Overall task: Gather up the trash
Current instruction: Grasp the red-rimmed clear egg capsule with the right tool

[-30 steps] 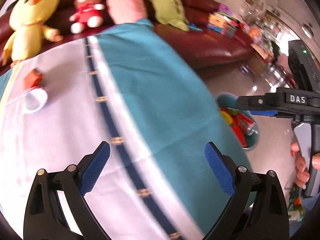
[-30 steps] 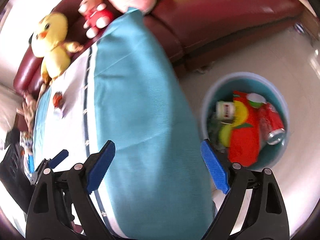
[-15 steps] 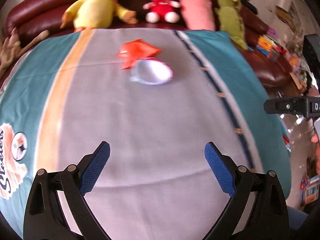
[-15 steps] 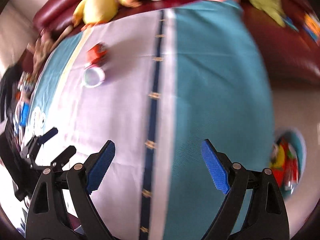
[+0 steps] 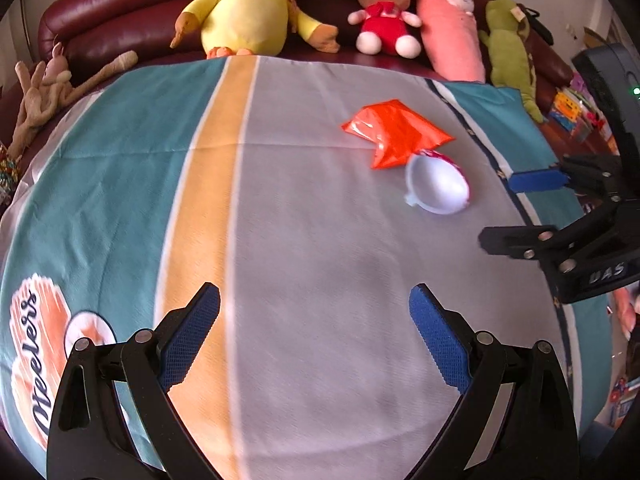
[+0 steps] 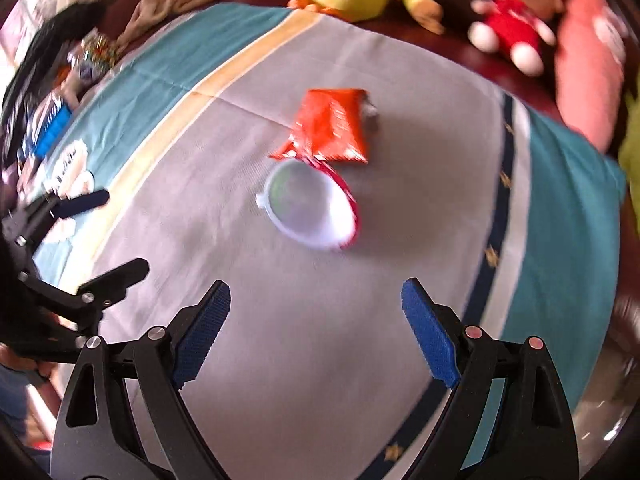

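Both tongs swung from bin to tablecloth (image 5: 304,216), plush toys (image 5: 256,8) behind wrapper (image 6: 332,124), cup (image 6: 312,208)

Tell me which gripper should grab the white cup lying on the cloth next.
Right, probably. In the right wrist view the white cup lies just ahead of the open right gripper, nearly centred. From the left gripper it sits far off to the side, beside the orange wrapper.

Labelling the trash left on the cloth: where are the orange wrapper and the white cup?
orange wrapper (image 5: 394,132), left wrist view, middle of the crumpled foil.
white cup (image 6: 308,204), right wrist view, inside of the tipped cup.
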